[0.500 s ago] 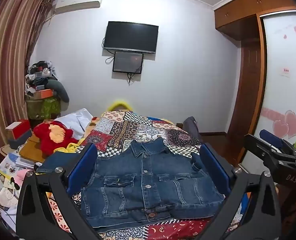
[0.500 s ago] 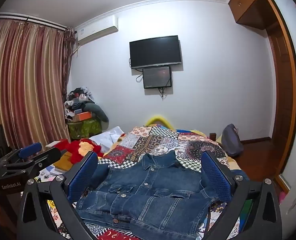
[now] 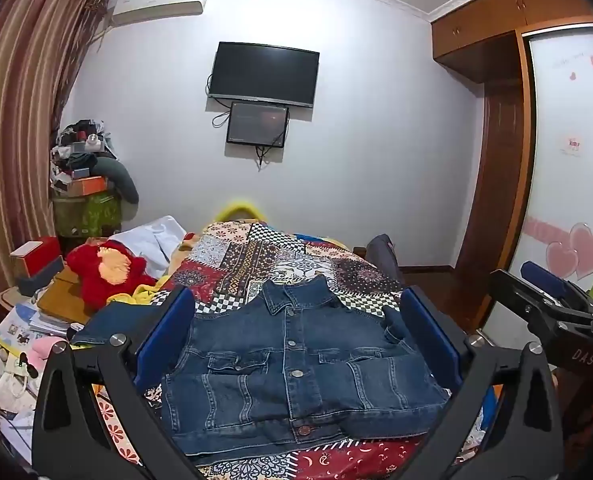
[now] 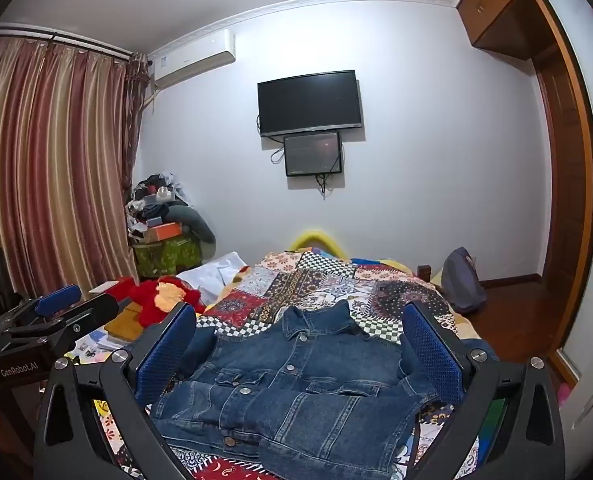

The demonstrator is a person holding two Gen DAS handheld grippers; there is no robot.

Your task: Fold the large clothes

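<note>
A blue denim jacket point(image 3: 296, 364) lies front up on the patchwork bedspread point(image 3: 280, 256), collar toward the far wall, sleeves folded in across the body. It also shows in the right wrist view point(image 4: 304, 392). My left gripper point(image 3: 296, 344) is open and empty, held above the near edge of the jacket. My right gripper point(image 4: 300, 352) is open and empty, also held above the jacket. The right gripper shows at the right edge of the left wrist view point(image 3: 552, 308). The left gripper shows at the left of the right wrist view point(image 4: 60, 316).
A red plush toy point(image 3: 108, 268) and white cloth point(image 3: 152, 236) lie left of the bedspread. Books and boxes point(image 3: 32, 312) crowd the left side. A grey bag point(image 4: 460, 280) sits at the bed's right. A wardrobe point(image 3: 568, 168) stands on the right, a TV point(image 3: 264, 74) on the wall.
</note>
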